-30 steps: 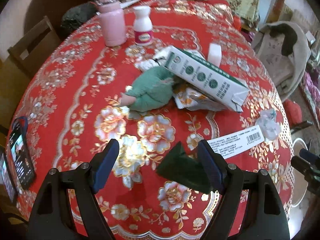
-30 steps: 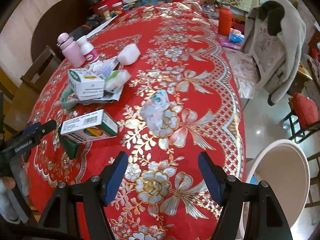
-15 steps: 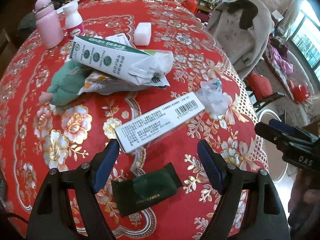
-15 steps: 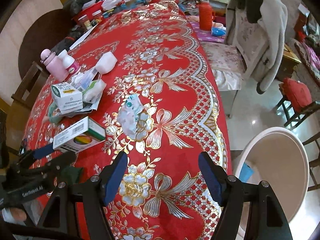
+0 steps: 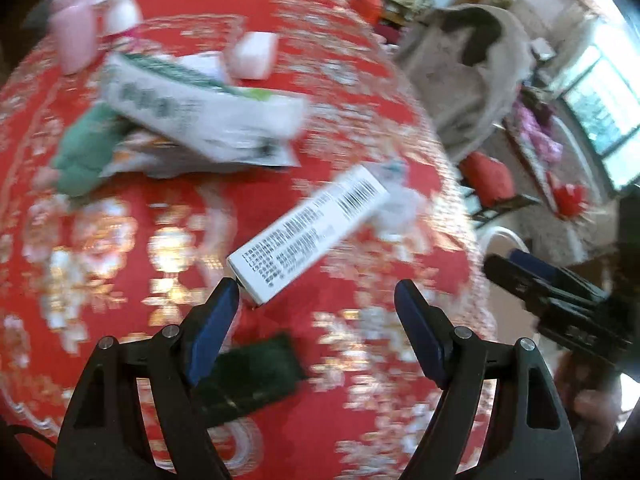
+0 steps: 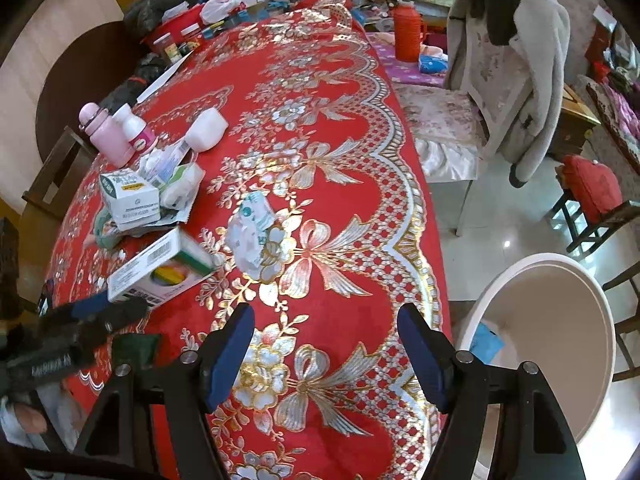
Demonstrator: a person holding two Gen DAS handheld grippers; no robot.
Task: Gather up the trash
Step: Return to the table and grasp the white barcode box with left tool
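Left tongs hung spread and empty over the red worktop, a white barcoded carton with small unreadable print just beyond their left tip and a dark green packet under it. Right tongs were likewise spread and empty; ahead and left lay a crumpled wrapper, to the right a white bin holding a blue scrap.

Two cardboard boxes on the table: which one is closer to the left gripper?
The long white barcode box, lying alone just ahead of the left gripper. The green-and-white box sits farther back on the litter pile.
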